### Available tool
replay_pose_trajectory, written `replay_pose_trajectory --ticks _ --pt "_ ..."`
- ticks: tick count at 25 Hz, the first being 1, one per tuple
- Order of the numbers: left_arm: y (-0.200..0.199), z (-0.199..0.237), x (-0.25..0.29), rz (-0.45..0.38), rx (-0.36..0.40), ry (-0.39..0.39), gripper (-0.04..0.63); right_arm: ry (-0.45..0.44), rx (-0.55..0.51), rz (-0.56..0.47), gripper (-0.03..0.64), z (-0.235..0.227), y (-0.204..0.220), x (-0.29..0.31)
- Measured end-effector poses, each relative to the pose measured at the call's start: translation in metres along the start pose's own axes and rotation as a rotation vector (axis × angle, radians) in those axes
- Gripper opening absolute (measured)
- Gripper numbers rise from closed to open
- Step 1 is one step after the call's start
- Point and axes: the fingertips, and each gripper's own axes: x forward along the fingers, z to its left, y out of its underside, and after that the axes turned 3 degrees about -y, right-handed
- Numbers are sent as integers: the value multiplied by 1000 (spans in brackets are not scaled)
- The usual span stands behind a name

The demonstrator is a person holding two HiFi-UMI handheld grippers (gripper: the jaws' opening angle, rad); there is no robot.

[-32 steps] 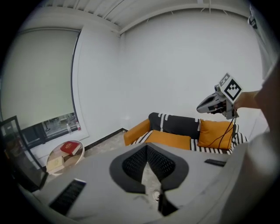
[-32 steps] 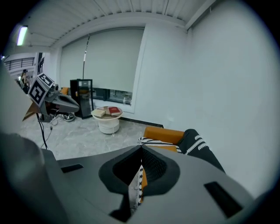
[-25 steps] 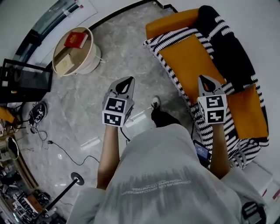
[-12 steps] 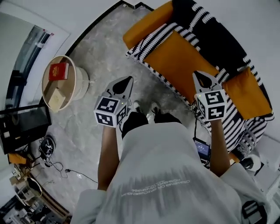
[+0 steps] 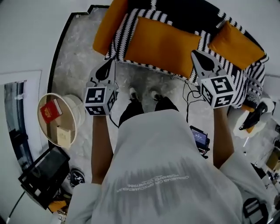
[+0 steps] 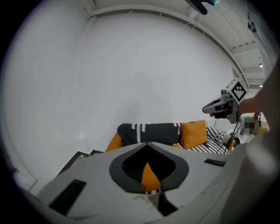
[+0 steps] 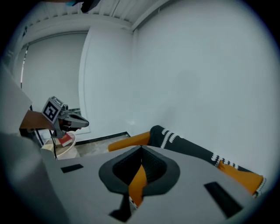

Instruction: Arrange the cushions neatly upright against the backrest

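Note:
The orange sofa [image 5: 159,43] lies straight ahead, draped with a black-and-white striped throw [image 5: 175,9] over its backrest and edges. One orange cushion [image 5: 236,38] sits at the right end; in the left gripper view this cushion [image 6: 194,133] stands upright against the dark backrest [image 6: 151,131]. My left gripper [image 5: 106,70] is shut and empty, over the floor short of the sofa's left front corner. Also shut and empty, my right gripper [image 5: 196,55] hovers over the seat's front right edge. Each gripper view shows shut jaws, left [image 6: 147,144] and right [image 7: 141,148].
A round cream side table [image 5: 74,114] with a red book [image 5: 47,111] stands on the marble floor at the left. A black monitor [image 5: 43,168] and cables lie at the lower left. White furniture [image 5: 253,120] crowds the right of the sofa. A small screen [image 5: 199,138] hangs at my hip.
The view has swung round, so the sofa has moved from the right side to straight ahead. Both grippers have turned with it to point at the sofa, and both stayed shut.

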Motion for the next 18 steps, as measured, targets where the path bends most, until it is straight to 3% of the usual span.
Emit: replay_pose_trajectory --ticks 4,10,18 --pt "11 11 23 56 21 86 -5 165 39 63 3 -8 17 -15" --pt "46 6 54 160 37 183 -5 334 237 173 3 -21 77 -39" --pt "85 -17 104 242 119 270 17 374 319 319 3 -34 159 -55"
